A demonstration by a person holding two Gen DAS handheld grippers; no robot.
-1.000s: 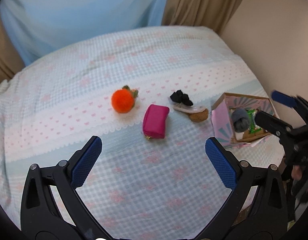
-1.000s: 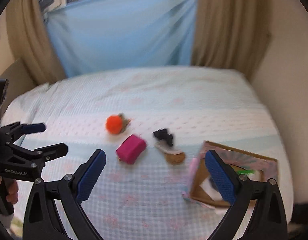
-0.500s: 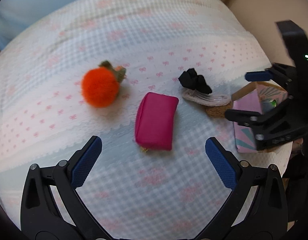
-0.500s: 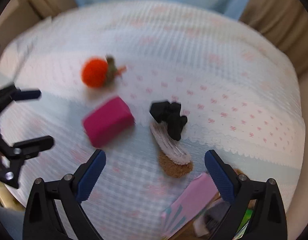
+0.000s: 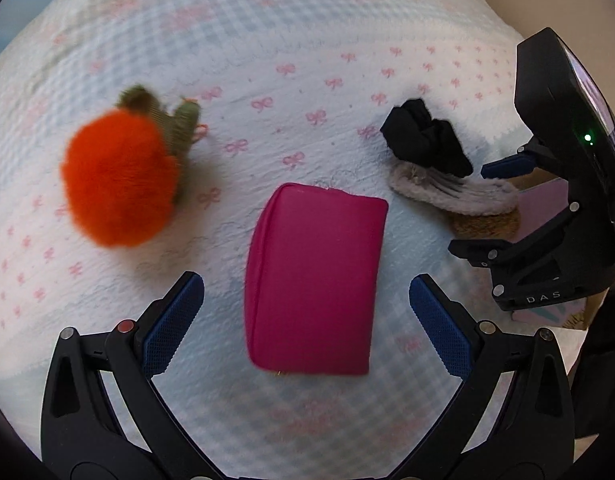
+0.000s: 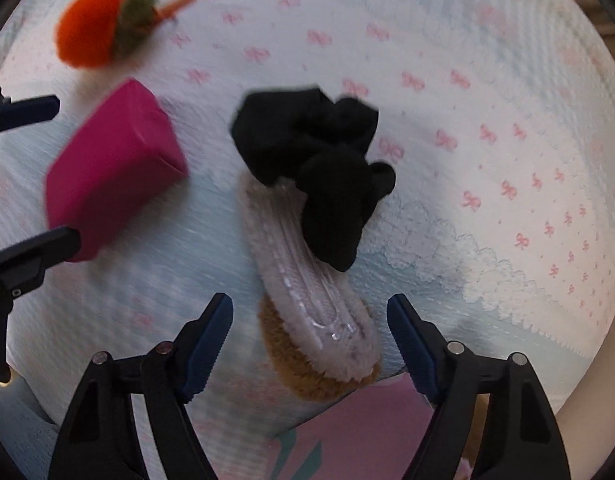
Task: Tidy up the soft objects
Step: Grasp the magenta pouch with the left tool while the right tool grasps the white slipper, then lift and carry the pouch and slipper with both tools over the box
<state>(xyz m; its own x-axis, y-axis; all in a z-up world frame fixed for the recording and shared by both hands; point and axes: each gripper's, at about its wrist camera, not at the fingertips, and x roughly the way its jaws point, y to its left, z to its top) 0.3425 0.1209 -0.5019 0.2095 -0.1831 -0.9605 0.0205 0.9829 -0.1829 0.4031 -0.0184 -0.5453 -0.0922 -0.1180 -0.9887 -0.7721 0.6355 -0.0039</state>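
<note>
A magenta pouch (image 5: 313, 280) lies on the bed, between the open jaws of my left gripper (image 5: 307, 322), which hovers over its near end. A fuzzy orange plush fruit with a green top (image 5: 117, 178) lies to its left. A black crumpled sock (image 6: 319, 176) rests on a grey-and-tan fuzzy slipper (image 6: 311, 308). My right gripper (image 6: 309, 344) is open and astride the slipper's near end. The pouch (image 6: 111, 168) and the plush (image 6: 95, 24) also show in the right wrist view. The right gripper's body (image 5: 547, 216) shows at the right of the left wrist view.
The bedspread (image 5: 307, 60) is pale blue and white with pink bows. A pink cardboard box (image 6: 347, 436) sits just under the right gripper, at the bed's near right edge; its edge (image 5: 547, 196) shows behind the right gripper.
Both grippers have dropped lower and closer to the bed. The left now straddles the pouch, the right the slipper. Both stay open.
</note>
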